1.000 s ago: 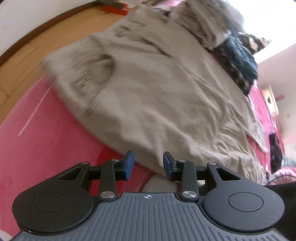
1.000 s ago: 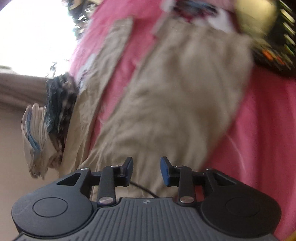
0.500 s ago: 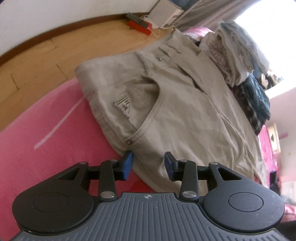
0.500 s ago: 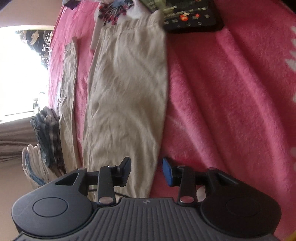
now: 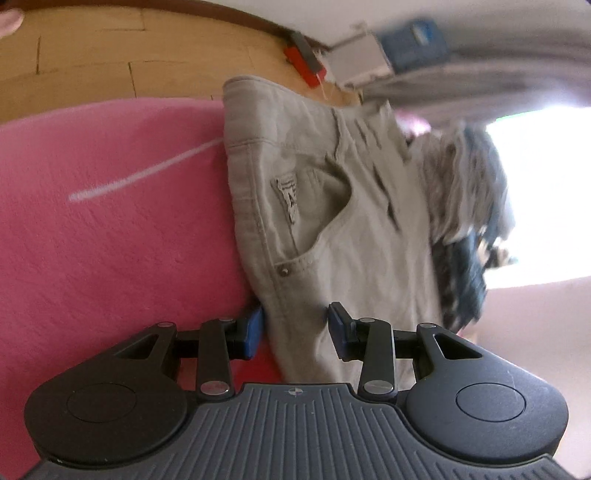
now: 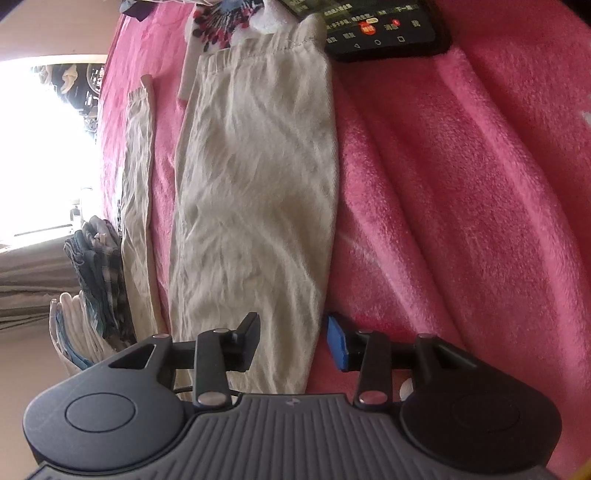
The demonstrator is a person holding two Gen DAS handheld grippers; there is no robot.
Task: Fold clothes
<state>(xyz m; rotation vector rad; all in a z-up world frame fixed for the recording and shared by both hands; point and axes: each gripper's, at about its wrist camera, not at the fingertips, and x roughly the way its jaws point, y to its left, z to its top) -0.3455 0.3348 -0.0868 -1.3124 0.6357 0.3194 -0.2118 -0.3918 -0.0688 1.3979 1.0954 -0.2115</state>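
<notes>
Both the left gripper [image 5: 295, 328] and right gripper [image 6: 291, 341] sit unclenched straddling the beige trousers' [image 5: 332, 229] edges on the pink blanket [image 6: 461, 184], not quite pinching, I think.

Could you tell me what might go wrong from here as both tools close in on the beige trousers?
1. The left tool straddles only the side seam of the trousers; it may pinch the pink blanket too.
2. The right tool sits at the leg's edge, so its open jaws could slip off the fabric.
3. The phone lies beside the leg hem; lifting the leg might drag it.
</notes>
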